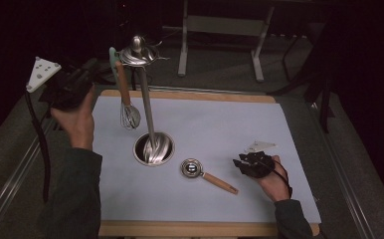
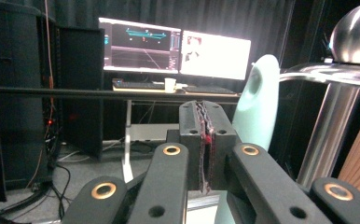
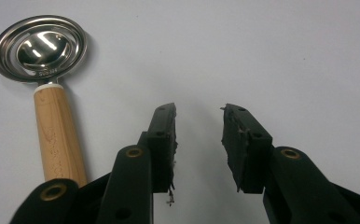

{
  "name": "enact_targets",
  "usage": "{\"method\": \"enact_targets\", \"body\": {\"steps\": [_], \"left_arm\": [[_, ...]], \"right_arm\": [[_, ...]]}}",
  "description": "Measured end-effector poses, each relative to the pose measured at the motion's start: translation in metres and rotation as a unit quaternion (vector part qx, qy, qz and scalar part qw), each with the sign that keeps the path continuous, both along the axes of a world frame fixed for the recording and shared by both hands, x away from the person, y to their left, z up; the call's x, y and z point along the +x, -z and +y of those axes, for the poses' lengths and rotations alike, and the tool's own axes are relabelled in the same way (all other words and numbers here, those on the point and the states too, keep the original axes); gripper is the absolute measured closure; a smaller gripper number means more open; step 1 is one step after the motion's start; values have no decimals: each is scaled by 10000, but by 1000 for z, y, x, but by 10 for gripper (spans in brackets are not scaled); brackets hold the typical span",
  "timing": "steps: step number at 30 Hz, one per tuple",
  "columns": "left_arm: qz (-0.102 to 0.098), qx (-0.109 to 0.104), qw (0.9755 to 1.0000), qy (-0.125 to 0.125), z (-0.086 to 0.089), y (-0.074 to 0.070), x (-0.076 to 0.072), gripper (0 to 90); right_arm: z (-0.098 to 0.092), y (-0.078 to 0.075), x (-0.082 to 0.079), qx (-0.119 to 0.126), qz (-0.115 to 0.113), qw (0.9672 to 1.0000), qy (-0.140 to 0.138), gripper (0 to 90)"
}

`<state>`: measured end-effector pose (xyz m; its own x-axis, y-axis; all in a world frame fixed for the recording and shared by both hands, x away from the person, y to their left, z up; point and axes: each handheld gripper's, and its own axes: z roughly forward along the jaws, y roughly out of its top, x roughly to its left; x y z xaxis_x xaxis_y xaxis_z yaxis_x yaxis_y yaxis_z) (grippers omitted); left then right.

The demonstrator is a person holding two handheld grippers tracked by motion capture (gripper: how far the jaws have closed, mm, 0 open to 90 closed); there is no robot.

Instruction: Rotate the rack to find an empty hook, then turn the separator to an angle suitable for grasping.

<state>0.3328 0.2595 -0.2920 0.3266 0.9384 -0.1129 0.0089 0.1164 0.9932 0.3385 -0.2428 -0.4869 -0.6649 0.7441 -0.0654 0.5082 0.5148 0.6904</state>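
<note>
Metal stand (image 1: pixel 147 114) rises upright from its round base on the white mat (image 1: pixel 230 124). Whisk (image 1: pixel 126 94) hangs from its top ring, left of the pole. Left gripper (image 1: pixel 88 69), jaws pressed together and empty, sits just left of the whisk's mint handle tip (image 2: pixel 257 100). Right gripper (image 1: pixel 242 162), jaws spread and empty, rests right of the stand's base, beside the wooden-handled scoop (image 3: pixel 47 88).

High view above my side, facing down over the stand (image 1: pixel 143 94), my left gripper camera level beside its top (image 2: pixel 355 35), right close over the nearby scoop (image 3: pixel 40 46).
</note>
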Motion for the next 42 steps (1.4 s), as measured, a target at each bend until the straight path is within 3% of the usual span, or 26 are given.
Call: {"method": "enact_targets", "body": {"steps": [8,17,26,42], "left_arm": [[213,158,9996,4,6,11,1,850],[501,322,9982,67,8,39,-2,813],[888,597,9942,128,7,74,-5,770],[1410,630,9876,268,5,138,-22,728]], "right_arm": [[-1,-1,0,11,-8,10000,15,639],[-2,-2,-1,9,-44,10000,3,639],[-1,-1,-2,14,-23,10000,-4,644],[1,0,-3,-11,-11,10000,-51,645]]}}
